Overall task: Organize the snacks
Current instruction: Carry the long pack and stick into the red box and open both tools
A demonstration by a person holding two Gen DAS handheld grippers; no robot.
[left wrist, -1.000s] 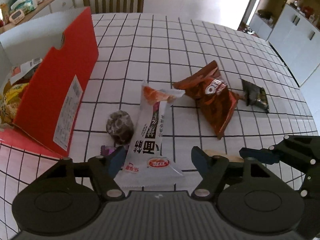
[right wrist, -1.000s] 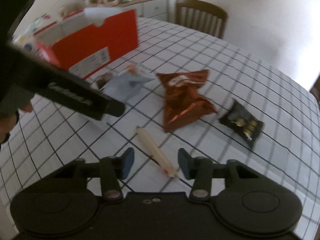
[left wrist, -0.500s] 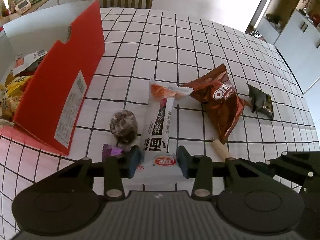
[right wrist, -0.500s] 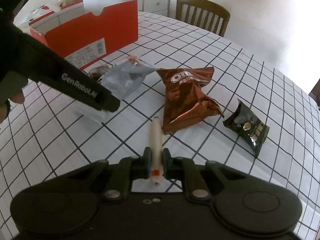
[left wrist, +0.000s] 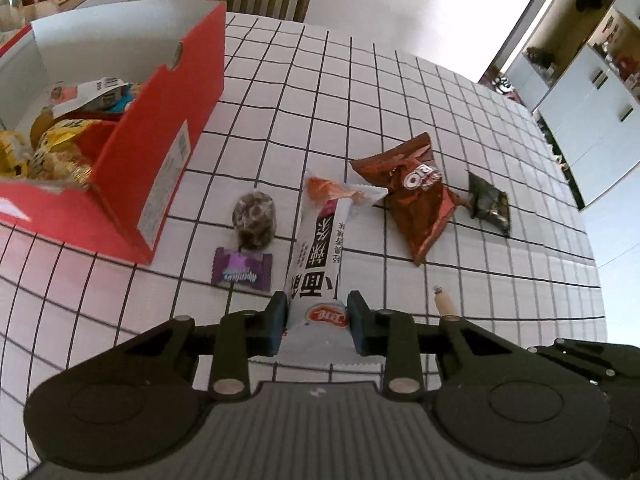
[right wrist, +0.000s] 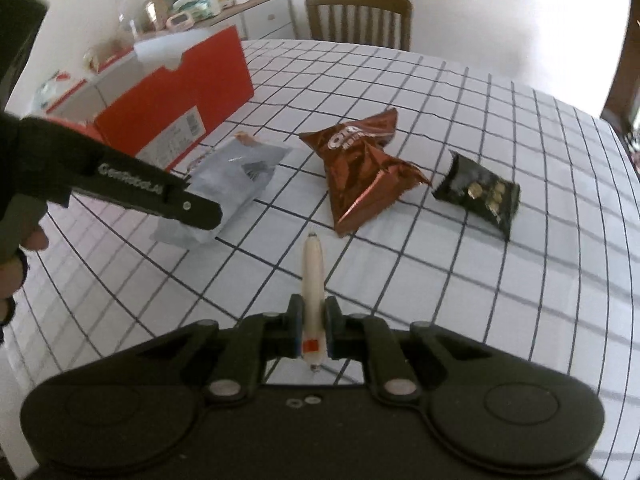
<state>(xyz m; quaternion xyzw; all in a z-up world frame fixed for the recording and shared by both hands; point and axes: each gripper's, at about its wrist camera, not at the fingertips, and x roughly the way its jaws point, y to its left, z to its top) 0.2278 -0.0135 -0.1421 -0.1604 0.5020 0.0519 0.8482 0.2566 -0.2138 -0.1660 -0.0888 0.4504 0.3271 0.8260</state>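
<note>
Spreading under everything, the grid-lined counter (left wrist: 400, 92) carries a red box (left wrist: 160, 160) of snacks at its left. Left tongs (left wrist: 316, 322) clamp a white packet (left wrist: 320, 248); right tongs (right wrist: 311, 330) pinch a slim sausage stick (right wrist: 312, 276).

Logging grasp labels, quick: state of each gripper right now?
Left gripper: shut on the white snack packet.
Right gripper: shut on the cream sausage stick.

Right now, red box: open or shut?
Open. The red box has no lid over it in the left wrist view; its white inner wall shows, with yellow snack packets lying inside.
</note>
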